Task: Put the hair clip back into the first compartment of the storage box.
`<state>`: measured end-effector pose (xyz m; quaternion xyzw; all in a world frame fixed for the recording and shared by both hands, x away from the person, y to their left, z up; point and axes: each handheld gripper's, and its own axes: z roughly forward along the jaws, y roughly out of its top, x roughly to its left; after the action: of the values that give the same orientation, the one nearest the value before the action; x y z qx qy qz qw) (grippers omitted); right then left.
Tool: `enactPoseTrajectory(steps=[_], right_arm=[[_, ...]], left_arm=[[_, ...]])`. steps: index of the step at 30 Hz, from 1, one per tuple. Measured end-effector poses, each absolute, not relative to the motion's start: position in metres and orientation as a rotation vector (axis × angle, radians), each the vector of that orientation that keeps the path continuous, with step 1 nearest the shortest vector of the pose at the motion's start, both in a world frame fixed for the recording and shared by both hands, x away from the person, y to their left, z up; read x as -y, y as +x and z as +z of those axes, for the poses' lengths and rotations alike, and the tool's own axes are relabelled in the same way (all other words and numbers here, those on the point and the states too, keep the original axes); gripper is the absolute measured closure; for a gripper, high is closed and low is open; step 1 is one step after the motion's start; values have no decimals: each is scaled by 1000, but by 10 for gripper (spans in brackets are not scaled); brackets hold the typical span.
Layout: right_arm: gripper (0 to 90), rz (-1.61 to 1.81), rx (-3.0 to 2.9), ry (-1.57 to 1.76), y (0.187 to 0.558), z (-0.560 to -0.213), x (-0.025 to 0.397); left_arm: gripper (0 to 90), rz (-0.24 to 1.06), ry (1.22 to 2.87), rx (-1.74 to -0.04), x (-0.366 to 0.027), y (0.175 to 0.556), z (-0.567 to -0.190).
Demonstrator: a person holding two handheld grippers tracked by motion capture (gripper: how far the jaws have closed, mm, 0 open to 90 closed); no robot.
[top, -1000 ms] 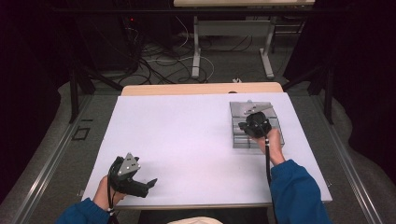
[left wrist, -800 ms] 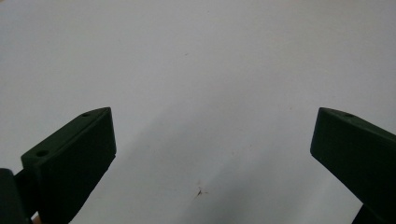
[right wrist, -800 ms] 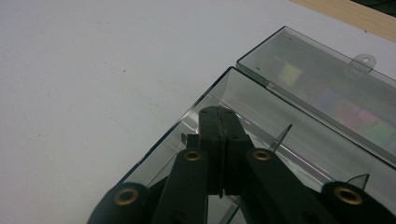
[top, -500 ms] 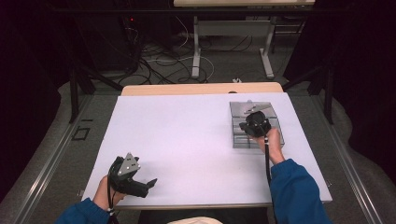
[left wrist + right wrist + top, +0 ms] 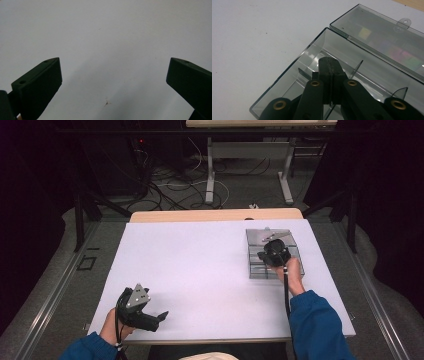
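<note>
Up close, the right gripper (image 5: 329, 65) has its jaws clenched together inside the clear box (image 5: 294, 67); the left gripper (image 5: 113, 75) jaws hang released over the bare bench (image 5: 105, 32).

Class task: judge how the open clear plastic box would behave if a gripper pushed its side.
The box looks thin-walled and holds no visible contents, so it is probably light and would slide on the smooth white table. Its open lid might flap or shift.

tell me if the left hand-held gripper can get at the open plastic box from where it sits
Probably not without moving. The left hand-held gripper rests open at the table's near left corner, far from the clear box. Bare table lies between, but the right hand-held gripper is already over the box.
</note>
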<state>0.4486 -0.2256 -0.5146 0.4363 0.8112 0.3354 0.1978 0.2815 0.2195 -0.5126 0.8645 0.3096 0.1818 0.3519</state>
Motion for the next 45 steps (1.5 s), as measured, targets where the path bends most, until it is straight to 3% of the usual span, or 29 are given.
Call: enactPoseTrajectory(steps=[45], right_arm=[[900, 918, -2274, 1242, 457, -525, 214]], left_arm=[[3, 466, 2233, -812, -218, 281, -514]])
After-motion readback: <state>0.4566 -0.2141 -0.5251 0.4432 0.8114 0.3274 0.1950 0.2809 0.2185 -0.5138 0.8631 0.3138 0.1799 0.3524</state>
